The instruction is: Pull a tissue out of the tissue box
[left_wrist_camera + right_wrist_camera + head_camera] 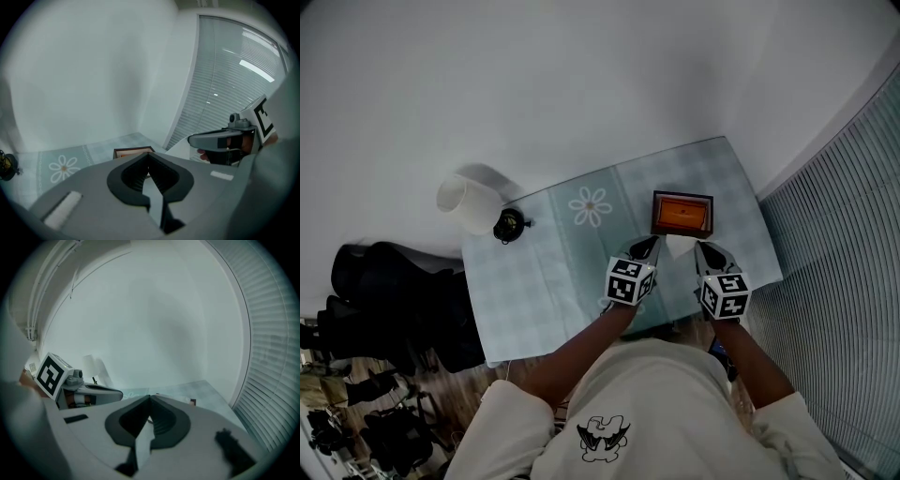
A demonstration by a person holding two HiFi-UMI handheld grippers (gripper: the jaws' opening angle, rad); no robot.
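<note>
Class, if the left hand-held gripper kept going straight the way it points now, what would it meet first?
Probably the tissue box, just beyond the left hand-held gripper's tips, though depth is unclear.

Table's covered in a pale blue-green checked cloth (546,281) with one big white daisy (590,206) printed on it. Off the cloth's far left corner there's a white lampshade-looking thing (467,203), and right beside it, on the cloth's edge, a small black object (509,226); can't tell what that is. White wall (581,75) behind. Slatted blinds (848,272) run down the right side. Dark chairs or bags (389,300) are piled on the left, over a wood floor (483,382).
</note>
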